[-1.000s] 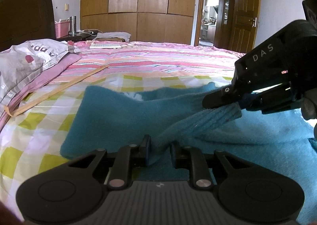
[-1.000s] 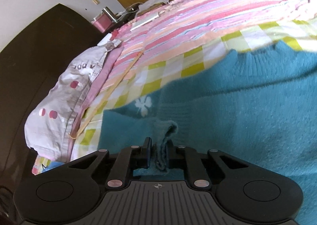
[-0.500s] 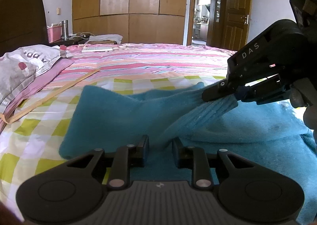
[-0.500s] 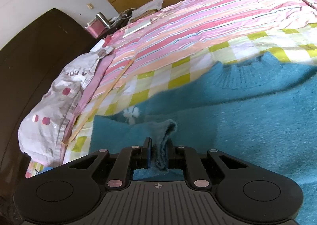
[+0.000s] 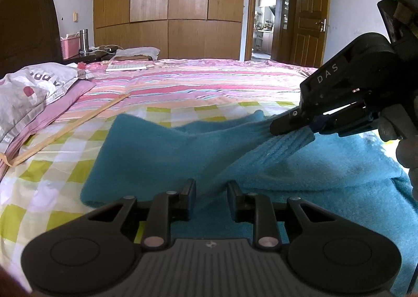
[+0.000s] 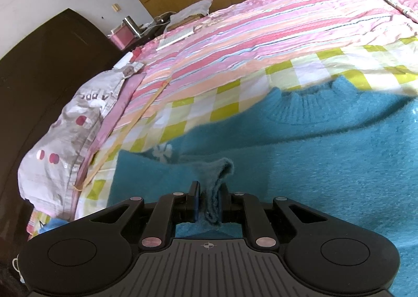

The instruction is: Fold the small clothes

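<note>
On bed (image 5: 183,93): "DAS"-marked R gripper (image 5: 292,127) clamped on teal sweater (image 5: 156,156) cuff; L gripper (image 5: 211,193) parted.

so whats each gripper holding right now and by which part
The right gripper pinches the teal sweater by the ribbed cuff of its sleeve. The left gripper has sleeve fabric between its jaws, which have just been opening; no pinch shows.

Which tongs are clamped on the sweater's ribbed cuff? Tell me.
The right tongs, shut on the ribbed cuff; the left tongs stand open around the sleeve.
</note>
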The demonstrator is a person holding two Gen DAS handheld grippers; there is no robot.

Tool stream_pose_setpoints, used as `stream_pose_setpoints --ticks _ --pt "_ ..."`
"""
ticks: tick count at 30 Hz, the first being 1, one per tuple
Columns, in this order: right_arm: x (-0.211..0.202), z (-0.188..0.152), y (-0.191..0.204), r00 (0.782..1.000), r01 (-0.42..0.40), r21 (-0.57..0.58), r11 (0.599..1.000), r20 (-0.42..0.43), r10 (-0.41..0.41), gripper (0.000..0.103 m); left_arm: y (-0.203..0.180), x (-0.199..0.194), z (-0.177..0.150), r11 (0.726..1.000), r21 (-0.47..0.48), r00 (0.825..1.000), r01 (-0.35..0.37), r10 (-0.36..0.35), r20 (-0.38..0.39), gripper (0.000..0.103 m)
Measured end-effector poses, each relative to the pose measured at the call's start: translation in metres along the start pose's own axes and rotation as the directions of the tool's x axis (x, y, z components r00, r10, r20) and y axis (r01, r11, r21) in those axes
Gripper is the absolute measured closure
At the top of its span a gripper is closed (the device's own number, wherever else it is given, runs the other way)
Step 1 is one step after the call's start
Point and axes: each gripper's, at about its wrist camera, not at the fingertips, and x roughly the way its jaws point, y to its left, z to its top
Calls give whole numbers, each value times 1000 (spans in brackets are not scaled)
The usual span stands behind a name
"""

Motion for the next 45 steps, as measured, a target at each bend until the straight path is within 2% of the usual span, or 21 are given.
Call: stream_pose_setpoints --ticks 27,45 --pt "5 -10 14 997 81 -141 987 12 -80 91 1 6 -6 1000 16 1000 -12 12 -14 70" --pt "-12 -7 -6 993 118 -160 980 46 -112 91 -10 6 0 998 38 999 -40 41 -24 70"
